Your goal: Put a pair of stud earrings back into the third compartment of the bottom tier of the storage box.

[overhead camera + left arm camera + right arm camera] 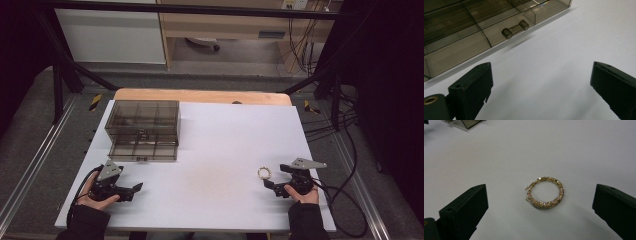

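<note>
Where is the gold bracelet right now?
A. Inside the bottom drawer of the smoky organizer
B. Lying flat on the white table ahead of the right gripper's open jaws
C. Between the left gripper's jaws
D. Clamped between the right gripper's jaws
B: the gold bracelet lies flat on the white table, ahead of the right gripper, whose jaws stand wide apart and clear of it.

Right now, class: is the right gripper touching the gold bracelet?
Apart. The right gripper view shows the gold bracelet lying on white table between the right gripper's open jaws, clear of both.
</note>
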Demonstrator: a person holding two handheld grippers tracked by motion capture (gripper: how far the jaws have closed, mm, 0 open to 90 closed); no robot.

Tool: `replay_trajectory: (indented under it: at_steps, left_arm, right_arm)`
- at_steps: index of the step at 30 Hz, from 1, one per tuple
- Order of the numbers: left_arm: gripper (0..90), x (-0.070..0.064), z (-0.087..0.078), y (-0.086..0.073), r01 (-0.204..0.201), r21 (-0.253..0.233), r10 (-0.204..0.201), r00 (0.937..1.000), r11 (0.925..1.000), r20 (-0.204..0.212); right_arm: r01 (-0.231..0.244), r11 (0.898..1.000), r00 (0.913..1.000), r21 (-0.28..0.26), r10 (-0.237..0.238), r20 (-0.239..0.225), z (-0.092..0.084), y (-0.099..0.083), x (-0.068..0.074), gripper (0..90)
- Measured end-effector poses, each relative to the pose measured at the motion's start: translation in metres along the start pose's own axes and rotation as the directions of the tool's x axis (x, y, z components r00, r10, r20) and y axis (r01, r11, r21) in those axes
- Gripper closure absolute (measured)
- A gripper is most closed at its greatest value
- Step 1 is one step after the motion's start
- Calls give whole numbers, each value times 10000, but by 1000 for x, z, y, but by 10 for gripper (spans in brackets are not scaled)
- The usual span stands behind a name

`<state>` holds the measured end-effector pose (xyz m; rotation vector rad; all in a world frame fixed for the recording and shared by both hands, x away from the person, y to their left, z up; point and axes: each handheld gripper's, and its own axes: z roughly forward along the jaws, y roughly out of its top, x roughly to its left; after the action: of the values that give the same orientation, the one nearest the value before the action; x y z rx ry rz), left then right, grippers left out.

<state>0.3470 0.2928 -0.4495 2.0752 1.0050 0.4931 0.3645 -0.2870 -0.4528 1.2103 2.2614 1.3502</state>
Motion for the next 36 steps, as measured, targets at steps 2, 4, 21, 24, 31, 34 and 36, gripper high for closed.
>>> replay_trajectory:
  at_steps: [2, 4, 21, 24, 31, 34, 36]
  left_arm:
    - [43, 1, 0, 0, 77, -22, -77, 10000, 10000, 17]
    - [43, 1, 0, -1, 153, -25, -152, 9999, 9999, 55]
    - [41, 2, -2, 0, 397, -182, -394, 9991, 9990, 183]
    - [42, 3, -2, -1, 430, -189, -426, 9989, 9989, 216]
    - [42, 3, -2, -1, 443, -200, -439, 9988, 9988, 194]
    - [42, 3, -1, -1, 393, -162, -390, 9990, 9991, 221]
    - [41, 3, -1, -1, 373, -150, -369, 9990, 9992, 243]
  right_arm:
    - [44, 10000, 10000, 27, -44, 58, 1, 1, 0, 6]
    - [52, 10000, 9999, 80, -53, 147, 1, 2, 0, 6]
    - [-291, 9985, 9923, 468, 232, 1217, 9, 21, -1, 86]
    - [-406, 9972, 9922, 627, 328, 1205, 11, 23, -2, 126]
    - [-715, 9940, 9886, 831, 596, 1382, 14, 20, -5, 248]
    - [-934, 9920, 9869, 845, 810, 1397, 13, 19, -6, 310]
    - [-992, 9908, 9862, 919, 855, 1419, 14, 19, -7, 355]
